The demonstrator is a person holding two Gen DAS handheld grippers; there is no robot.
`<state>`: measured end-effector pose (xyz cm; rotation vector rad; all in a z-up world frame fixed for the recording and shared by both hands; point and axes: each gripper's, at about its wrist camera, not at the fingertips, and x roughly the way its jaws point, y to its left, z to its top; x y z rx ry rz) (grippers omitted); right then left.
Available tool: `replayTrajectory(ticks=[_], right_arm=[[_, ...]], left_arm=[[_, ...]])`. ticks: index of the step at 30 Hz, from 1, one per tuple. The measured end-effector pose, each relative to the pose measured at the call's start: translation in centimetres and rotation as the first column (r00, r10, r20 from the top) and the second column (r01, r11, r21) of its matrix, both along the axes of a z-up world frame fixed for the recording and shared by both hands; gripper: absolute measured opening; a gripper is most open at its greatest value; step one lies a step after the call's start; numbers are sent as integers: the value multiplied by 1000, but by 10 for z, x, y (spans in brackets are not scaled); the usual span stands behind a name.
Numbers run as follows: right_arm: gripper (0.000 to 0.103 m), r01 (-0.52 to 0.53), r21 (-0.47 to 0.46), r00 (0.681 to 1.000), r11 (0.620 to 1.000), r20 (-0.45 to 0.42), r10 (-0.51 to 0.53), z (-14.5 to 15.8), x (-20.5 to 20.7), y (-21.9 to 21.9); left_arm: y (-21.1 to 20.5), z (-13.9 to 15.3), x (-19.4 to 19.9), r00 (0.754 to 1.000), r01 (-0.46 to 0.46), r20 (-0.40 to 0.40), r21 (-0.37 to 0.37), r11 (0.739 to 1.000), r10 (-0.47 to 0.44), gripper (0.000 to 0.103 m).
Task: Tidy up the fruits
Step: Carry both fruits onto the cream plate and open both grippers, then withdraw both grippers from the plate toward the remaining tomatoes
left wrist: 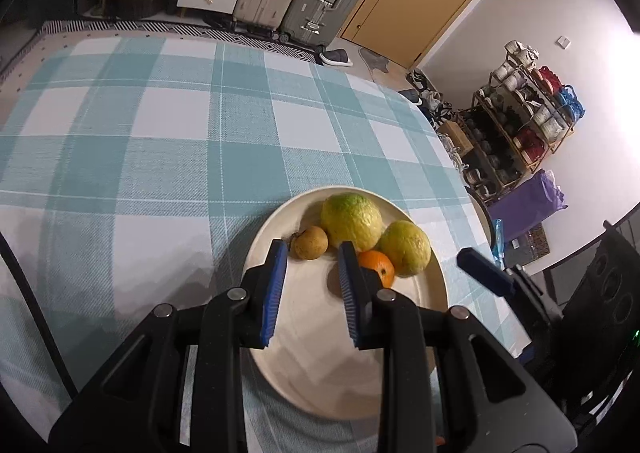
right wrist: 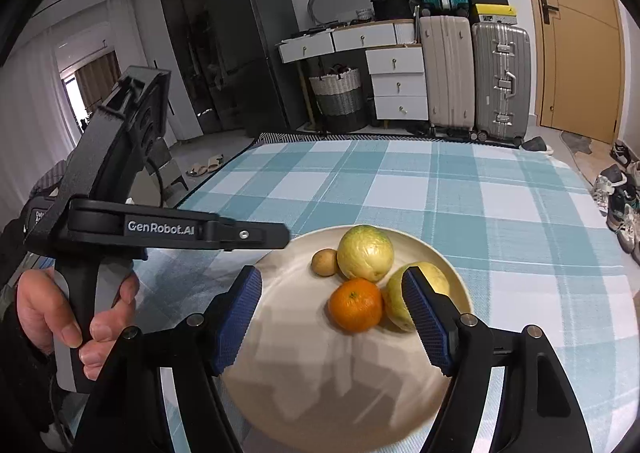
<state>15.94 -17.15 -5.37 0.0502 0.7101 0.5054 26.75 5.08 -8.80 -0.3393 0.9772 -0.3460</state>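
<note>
Looks like the tail of a placing step, with nothing left to gather on the checked cloth of the table [right wrist: 500,213]. Shows all four fruits on the cream plate [right wrist: 288,393]: the orange [right wrist: 355,305] nearest, touching a yellow-green fruit [right wrist: 394,303] on its right, with a bigger yellow-green fruit [right wrist: 365,252] behind and a small brown fruit [right wrist: 325,262] just beside that one.

Finds the right gripper [right wrist: 331,277] spread wide above the plate, pads touching nothing, with the orange lying free ahead of the gap. Finds the left gripper [left wrist: 313,247] drawn in to a narrow gap, holding nothing, poised over the near side of the plate and gripped by the person's left hand [right wrist: 60,317].

Probably calls next for lifting both clear without nudging the round fruit, which could roll. If tidying is wanted, calls for a gentle closing around the orange alone, keeping off the neighbour pressed against it.
</note>
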Motion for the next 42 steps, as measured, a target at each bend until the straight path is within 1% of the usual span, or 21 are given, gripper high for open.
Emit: replayTrajectory(ticks=[3, 8, 10, 12, 14, 16, 20, 23, 25, 27, 29, 31, 34, 37, 39, 41, 42], right_arm=[[80, 22, 14, 1000, 1000, -4, -21, 5, -9, -9], [80, 49, 21, 998, 999, -36, -48, 9, -23, -19], [80, 56, 15, 998, 998, -37, -56, 10, -30, -21], [80, 62, 12, 997, 998, -43, -61, 10, -38, -23], [85, 80, 17, 996, 997, -46, -79, 11, -45, -28], [87, 99, 27, 994, 995, -44, -98, 12, -52, -32], [89, 120, 53, 992, 991, -51, -117, 16, -65, -42], [93, 134, 50, 990, 990, -40, -132, 19, -77, -46], [96, 136, 53, 990, 989, -27, -135, 21, -86, -48], [97, 131, 52, 991, 990, -14, -130, 23, -95, -49], [97, 123, 33, 992, 992, -7, -122, 24, -104, -48], [97, 121, 10, 993, 993, -1, -121, 24, -112, -46], [98, 113, -1, 994, 994, -4, -113, 23, -120, -47], [101, 116, -2, 993, 993, -13, -116, 21, -128, -49], [101, 99, 20, 995, 995, -25, -98, 18, -133, -50], [101, 74, 53, 997, 996, -27, -73, 17, -140, -52], [101, 70, 55, 997, 996, -25, -69, 17, -143, -52]], left_arm=[[-1, 6, -16, 1000, -2, 17, 28, 1000, 2, 23], [-6, 15, -45, 1000, -2, 30, 87, 996, -1, 23], [-9, 19, -57, 999, -4, 42, 112, 994, -1, 27], [-12, 27, -72, 997, -9, 72, 150, 989, -2, 29], [-13, 34, -85, 994, -29, 106, 175, 984, 11, 29], [-15, 40, -102, 991, -53, 134, 199, 978, 27, 32], [-18, 45, -134, 982, -94, 180, 224, 970, 54, 49], [-21, 45, -152, 978, -122, 196, 240, 963, 75, 50], [-23, 43, -164, 977, -136, 197, 249, 959, 87, 52], [-24, 40, -174, 975, -153, 194, 255, 955, 104, 70], [-23, 38, -181, 974, -168, 193, 259, 951, 120, 79], [-23, 35, -187, 975, -170, 184, 263, 950, 123, 79], [-23, 28, -195, 978, -168, 162, 260, 951, 129, 81], [-23, 21, -203, 979, -179, 148, 268, 947, 143, 87], [-22, 16, -208, 978, -192, 136, 270, 944, 160, 96], [-20, 11, -212, 975, -209, 130, 273, 939, 179, 100], [-20, 9, -214, 975, -212, 128, 273, 938, 183, 100]])
